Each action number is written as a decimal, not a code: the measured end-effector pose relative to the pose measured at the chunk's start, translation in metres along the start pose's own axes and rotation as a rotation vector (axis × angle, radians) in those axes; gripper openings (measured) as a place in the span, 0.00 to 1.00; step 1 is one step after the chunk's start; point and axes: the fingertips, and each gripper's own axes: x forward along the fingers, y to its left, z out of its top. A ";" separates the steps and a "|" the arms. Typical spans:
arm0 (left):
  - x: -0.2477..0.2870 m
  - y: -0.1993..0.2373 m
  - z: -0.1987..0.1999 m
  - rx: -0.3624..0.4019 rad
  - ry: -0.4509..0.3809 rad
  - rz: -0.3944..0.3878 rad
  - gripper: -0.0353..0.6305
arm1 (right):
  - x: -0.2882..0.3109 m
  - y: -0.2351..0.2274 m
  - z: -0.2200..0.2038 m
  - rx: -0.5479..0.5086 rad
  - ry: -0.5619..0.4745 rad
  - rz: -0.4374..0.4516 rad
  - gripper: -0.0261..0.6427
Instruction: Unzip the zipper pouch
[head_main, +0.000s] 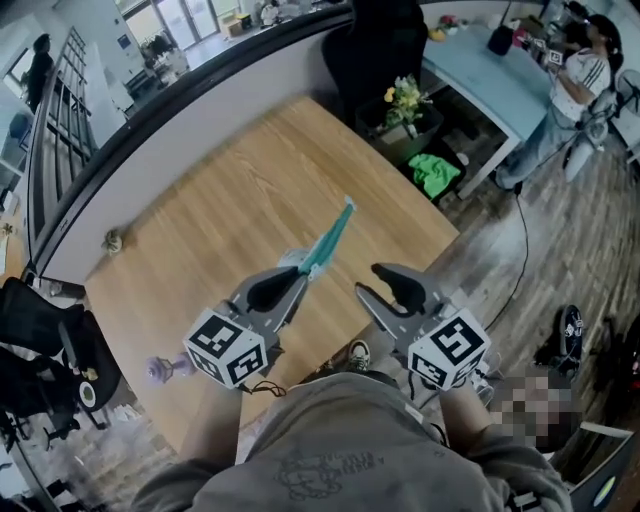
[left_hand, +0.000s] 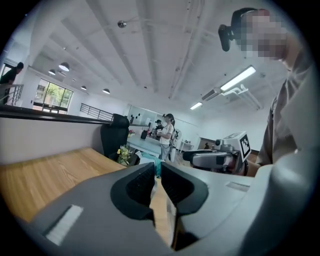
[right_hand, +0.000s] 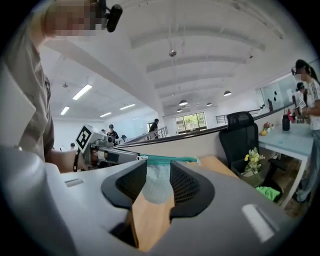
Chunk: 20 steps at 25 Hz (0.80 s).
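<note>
Zipper pouch pinched in left tool, up off the wooden tabletop.

Wide bare woodgrain ahead and to the left. Far-right corner drops off toward a black chair and potted flowers. Left tool clamped almost closed on the pouch's near end. Pouch runs away up-right, thin and soft, with a teal band along the top and pale mesh-like cloth below. Right tool just beside it, jaws wide apart, ribbed black pads gripping nothing. Gripped end buried between the left jaws; zip open or closed, cannot tell. Small object at the tabletop's left edge too blurred to name.
</note>
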 end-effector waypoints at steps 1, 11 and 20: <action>-0.003 0.000 0.002 -0.001 -0.007 0.008 0.11 | 0.002 0.003 0.001 0.009 -0.007 0.014 0.27; 0.002 -0.004 0.007 -0.004 0.009 0.015 0.12 | 0.028 0.041 0.020 -0.328 0.068 0.110 0.25; 0.011 -0.017 0.008 0.000 0.014 -0.014 0.12 | 0.041 0.048 0.007 -0.734 0.153 0.098 0.25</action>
